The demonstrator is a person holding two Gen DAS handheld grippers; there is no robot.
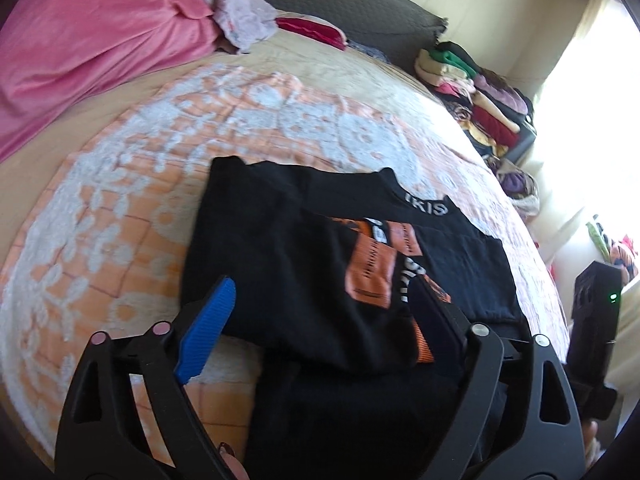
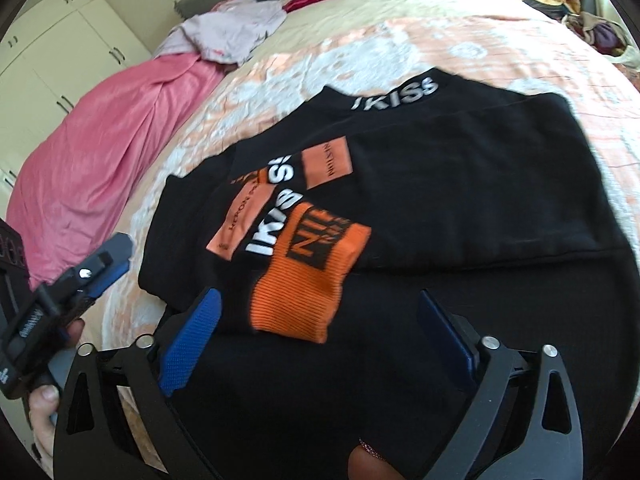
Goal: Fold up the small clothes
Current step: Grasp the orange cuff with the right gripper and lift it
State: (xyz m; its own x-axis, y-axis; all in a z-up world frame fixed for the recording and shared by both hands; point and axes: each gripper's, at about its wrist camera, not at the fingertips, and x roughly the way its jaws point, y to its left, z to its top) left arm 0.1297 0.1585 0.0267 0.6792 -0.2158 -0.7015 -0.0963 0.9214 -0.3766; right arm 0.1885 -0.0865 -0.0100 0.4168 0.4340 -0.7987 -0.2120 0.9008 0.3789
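A black top with orange patches and white "IKISS" lettering lies partly folded on the bed; it also shows in the right wrist view. An orange ribbed cuff lies on top of it. My left gripper is open, its blue fingers on either side of the garment's near edge. It shows from the side in the right wrist view. My right gripper is open, just above the garment's near part, the cuff between its fingers. The right gripper's body shows at the left view's right edge.
The bed has an orange and white patterned cover. A pink blanket and a pale crumpled garment lie at its far side. Stacks of folded clothes sit along the right. White wardrobe doors stand behind.
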